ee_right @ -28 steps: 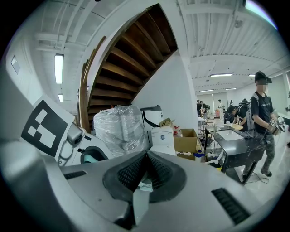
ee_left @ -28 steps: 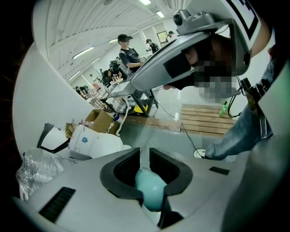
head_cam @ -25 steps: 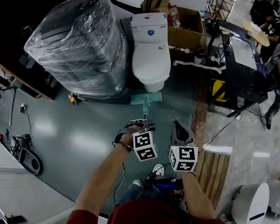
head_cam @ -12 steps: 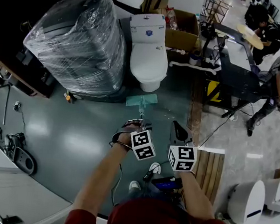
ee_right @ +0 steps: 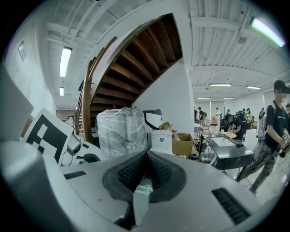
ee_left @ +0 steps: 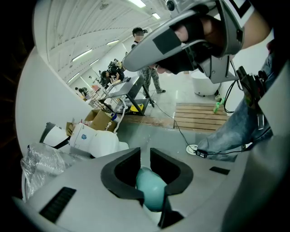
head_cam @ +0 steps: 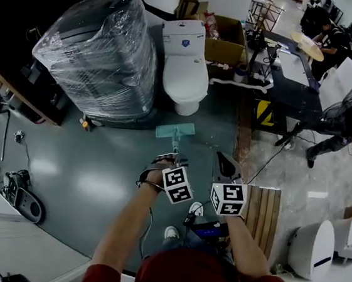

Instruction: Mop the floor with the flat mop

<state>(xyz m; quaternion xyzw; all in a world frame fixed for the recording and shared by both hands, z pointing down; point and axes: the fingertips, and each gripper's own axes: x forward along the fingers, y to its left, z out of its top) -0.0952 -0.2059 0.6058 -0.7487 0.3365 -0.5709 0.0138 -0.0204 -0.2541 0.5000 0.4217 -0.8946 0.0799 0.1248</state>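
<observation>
Our left gripper (head_cam: pixel 171 159) pinches the teal flat mop (head_cam: pixel 175 131); the right gripper (head_cam: pixel 224 165) is pressed together. We should push evenly toward twelve o'clock.

A: Where does the mop head (head_cam: pixel 176 131) lie?
B: On the floor (head_cam: pixel 96 172), just before the toilet (head_cam: pixel 186 65). The wrapped bundle (head_cam: pixel 101 53) stands to the toilet's left, and the cardboard box (head_cam: pixel 226 40) behind it, rightward.
A: And the mop handle (head_cam: pixel 177 145)?
B: Between the left hand-held gripper's (head_cam: pixel 169 158) jaws. The right hand-held gripper (head_cam: pixel 225 164) is beside it, with the wooden slats (head_cam: pixel 261 210) farther right.
</observation>
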